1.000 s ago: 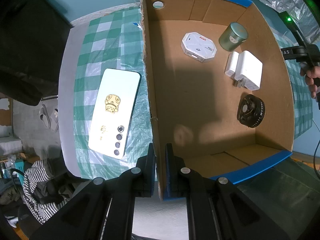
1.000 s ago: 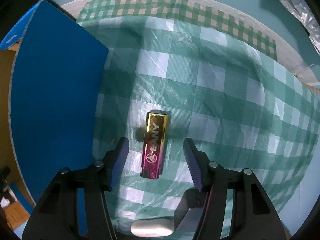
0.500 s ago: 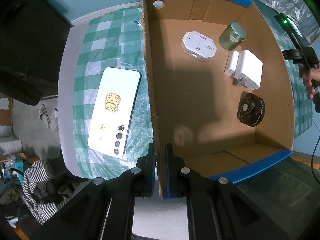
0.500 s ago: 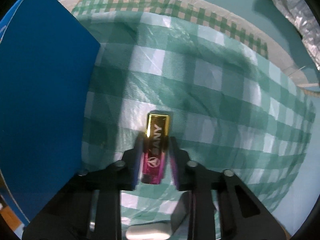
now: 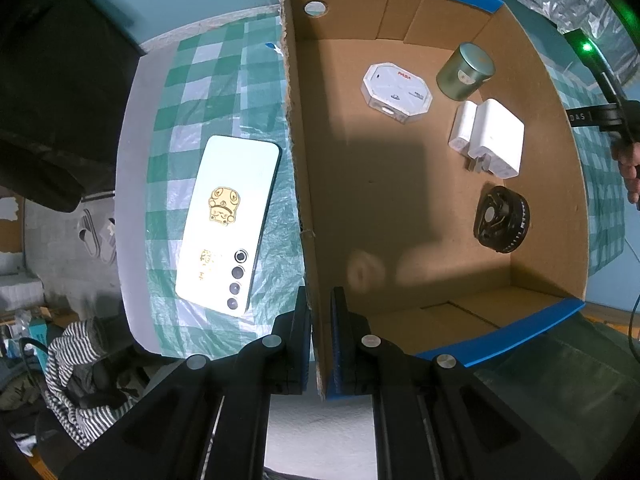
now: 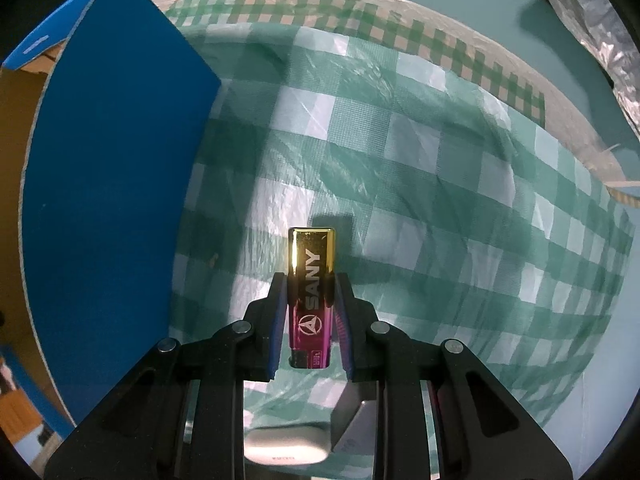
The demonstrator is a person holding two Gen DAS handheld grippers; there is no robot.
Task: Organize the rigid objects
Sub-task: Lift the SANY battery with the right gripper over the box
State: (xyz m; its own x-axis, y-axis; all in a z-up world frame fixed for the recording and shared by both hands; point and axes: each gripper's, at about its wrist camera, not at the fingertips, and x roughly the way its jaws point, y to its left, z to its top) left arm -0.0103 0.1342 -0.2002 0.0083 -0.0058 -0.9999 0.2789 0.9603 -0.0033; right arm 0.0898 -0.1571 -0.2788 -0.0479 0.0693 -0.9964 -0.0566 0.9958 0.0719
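My right gripper [image 6: 311,292] is shut on a gold and pink lighter [image 6: 311,280] marked SANY and holds it above the checked cloth, to the right of the box's blue outer wall [image 6: 108,184]. My left gripper [image 5: 320,312] is shut on the near left wall of the open cardboard box [image 5: 298,168]. Inside the box lie a white octagonal device [image 5: 396,90], a green tin [image 5: 466,70], two white chargers [image 5: 490,138] and a black round part [image 5: 502,218]. A white phone [image 5: 230,220] lies face down on the cloth left of the box.
The green checked cloth [image 6: 440,200] covers the table. A white oblong case [image 6: 286,446] and a grey block [image 6: 356,426] lie below the right gripper. Striped clothing [image 5: 72,364] lies off the table's near left edge. Crinkled foil [image 6: 592,20] sits far right.
My right gripper closed on the lighter and lifted it off the cloth. The left gripper and the box have stayed still.
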